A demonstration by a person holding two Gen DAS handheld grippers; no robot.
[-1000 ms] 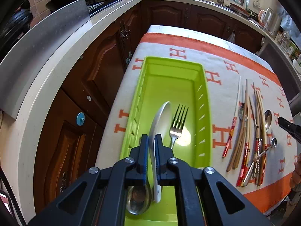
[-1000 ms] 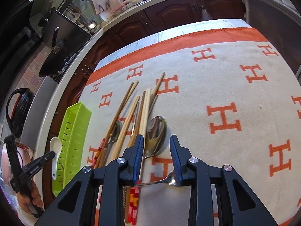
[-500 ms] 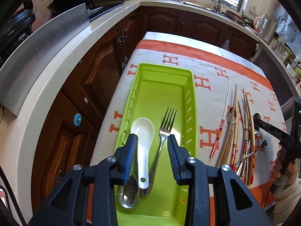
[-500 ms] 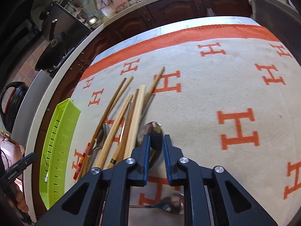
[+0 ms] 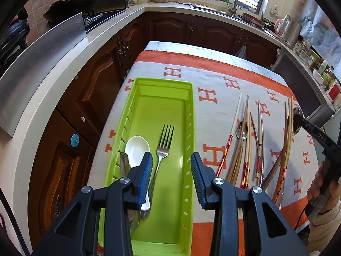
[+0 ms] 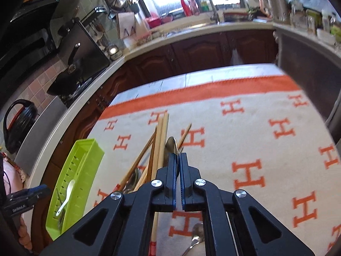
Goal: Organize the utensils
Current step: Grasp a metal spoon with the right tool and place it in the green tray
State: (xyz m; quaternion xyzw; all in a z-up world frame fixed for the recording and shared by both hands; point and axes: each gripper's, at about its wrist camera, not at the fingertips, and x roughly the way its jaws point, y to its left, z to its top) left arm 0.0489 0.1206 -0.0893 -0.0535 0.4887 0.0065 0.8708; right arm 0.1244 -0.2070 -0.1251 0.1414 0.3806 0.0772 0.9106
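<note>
Left gripper [image 5: 171, 170]: jaws wide, empty, over green tray [image 5: 162, 87]; white spoon [image 5: 136, 149] beside left jaw. Right gripper [image 6: 177, 166]: jaws narrow, clamping metal spoon [image 6: 171, 144] for transfer.

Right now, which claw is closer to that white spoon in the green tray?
Left. The left claw hangs open right over the white spoon in the green tray. The right claw is across the cloth, shut on a metal spoon.

From the left wrist we look steeply down, close over the green tray [image 5: 191, 115]; from the right wrist, lower across the cloth [image 6: 255, 128]. Both share tray, chopsticks [image 5: 245, 140], counter.
</note>
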